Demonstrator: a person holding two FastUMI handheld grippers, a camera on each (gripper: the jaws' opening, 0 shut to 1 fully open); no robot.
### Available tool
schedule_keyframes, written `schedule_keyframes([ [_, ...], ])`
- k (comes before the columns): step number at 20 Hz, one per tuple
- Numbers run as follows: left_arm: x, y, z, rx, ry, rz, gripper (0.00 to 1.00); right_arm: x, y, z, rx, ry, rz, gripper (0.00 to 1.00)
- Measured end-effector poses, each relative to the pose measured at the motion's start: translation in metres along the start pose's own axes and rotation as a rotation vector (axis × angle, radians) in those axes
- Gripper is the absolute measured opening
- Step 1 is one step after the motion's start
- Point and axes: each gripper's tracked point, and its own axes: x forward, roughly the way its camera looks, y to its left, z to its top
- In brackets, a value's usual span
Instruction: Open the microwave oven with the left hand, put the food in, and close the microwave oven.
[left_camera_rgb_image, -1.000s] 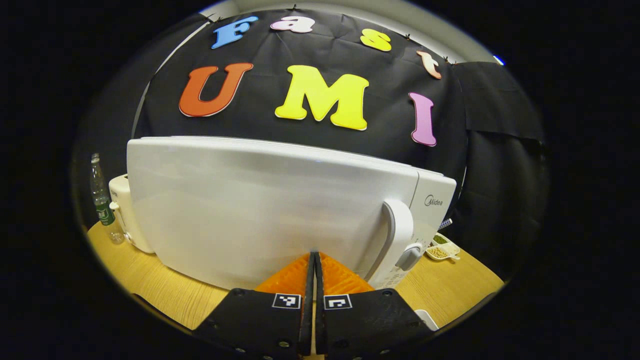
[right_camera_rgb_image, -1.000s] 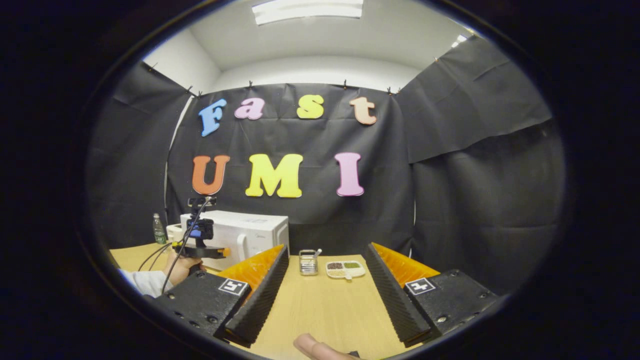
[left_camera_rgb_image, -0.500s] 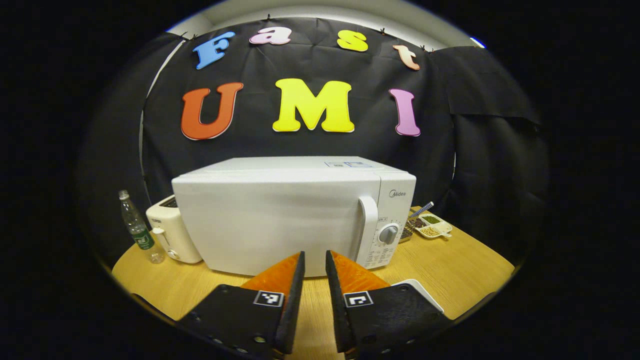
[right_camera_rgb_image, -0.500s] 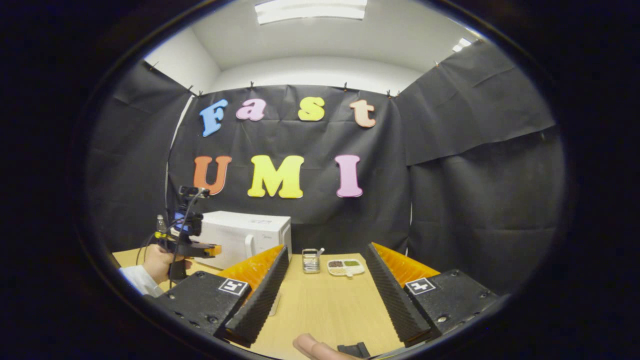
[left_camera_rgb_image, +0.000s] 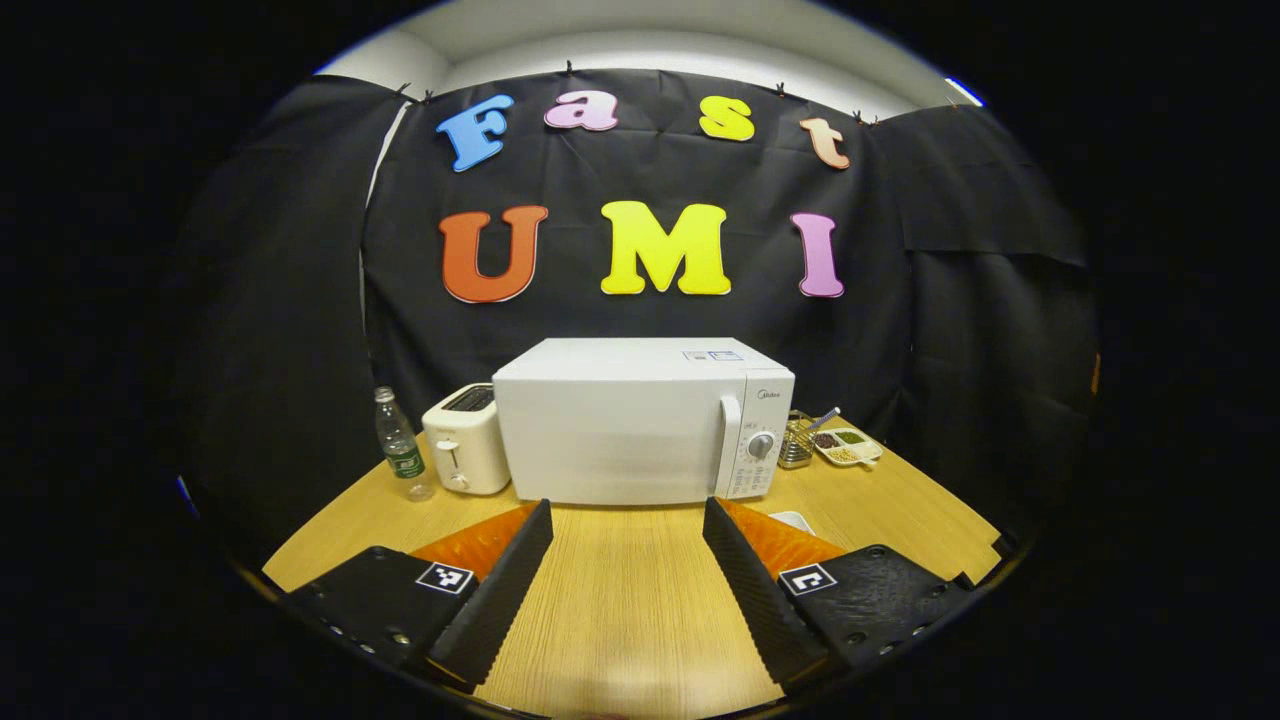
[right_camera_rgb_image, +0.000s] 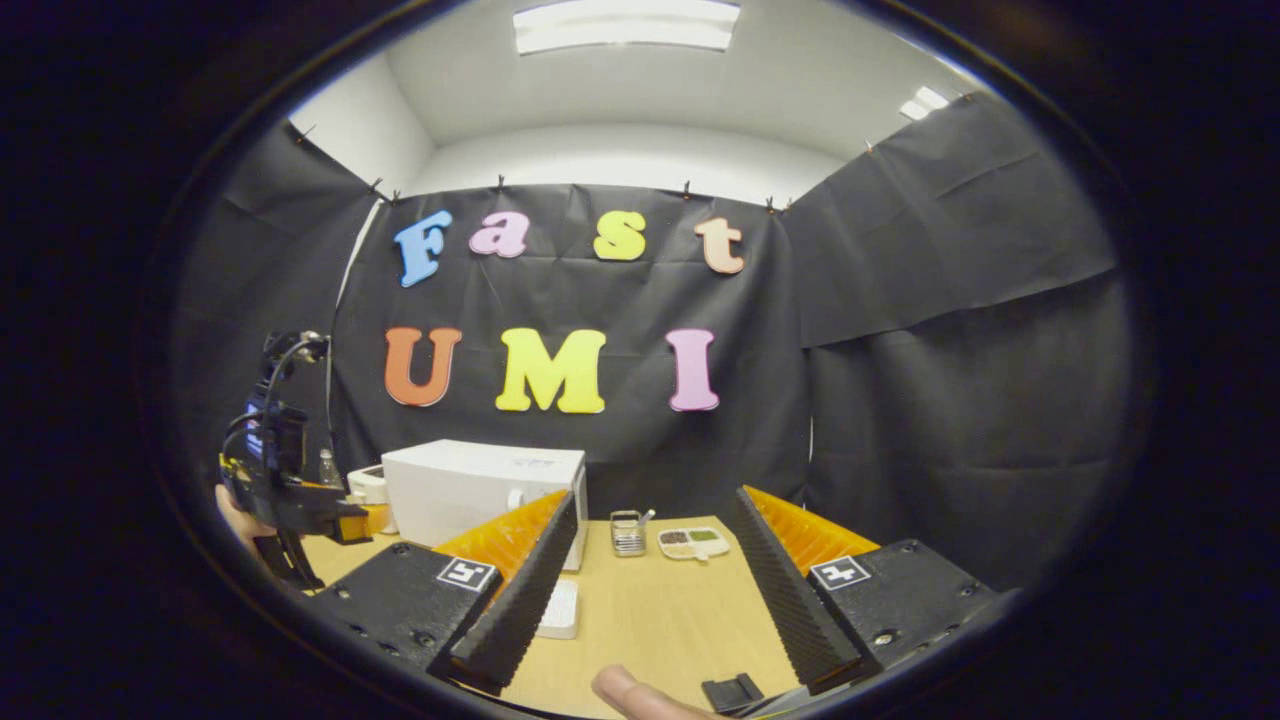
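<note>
On microwave (left_camera_rgb_image: 620, 435) door corner, brand logo (left_camera_rgb_image: 768, 397).

Both views are evenly bright and sharp, with strong fisheye bending toward the rims. In the right gripper view a long white ceiling light panel (right_camera_rgb_image: 627, 25) glows at 12 o'clock. The pale wooden tabletop (left_camera_rgb_image: 630, 610) carries a soft glare at 6 o'clock.

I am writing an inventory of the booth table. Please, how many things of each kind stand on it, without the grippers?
Microwave oven: 1
Toaster: 1
Plastic bottle: 1
Wire basket: 1
Divided dish of grains: 1
White tray near the table's front: 1
Small black object at the front edge: 1
Total: 7
</note>
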Motion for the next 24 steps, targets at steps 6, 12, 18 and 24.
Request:
schedule_keyframes([
  [6,-0.076,0.026,0.021,-0.017,-0.152,0.049,0.94,-0.001,0.012,0.015,-0.048,0.013,0.01,0.99],
  [12,-0.128,0.021,0.048,-0.063,-0.213,0.024,0.94,-0.007,0.009,0.023,-0.039,-0.011,0.005,0.95],
  [18,-0.16,0.017,0.066,-0.037,-0.272,0.03,0.94,-0.003,-0.004,0.022,-0.022,-0.004,-0.017,1.0],
  [24,-0.187,0.013,0.067,-0.042,-0.328,0.05,0.82,-0.01,-0.001,0.026,-0.019,-0.034,0.004,1.0],
])
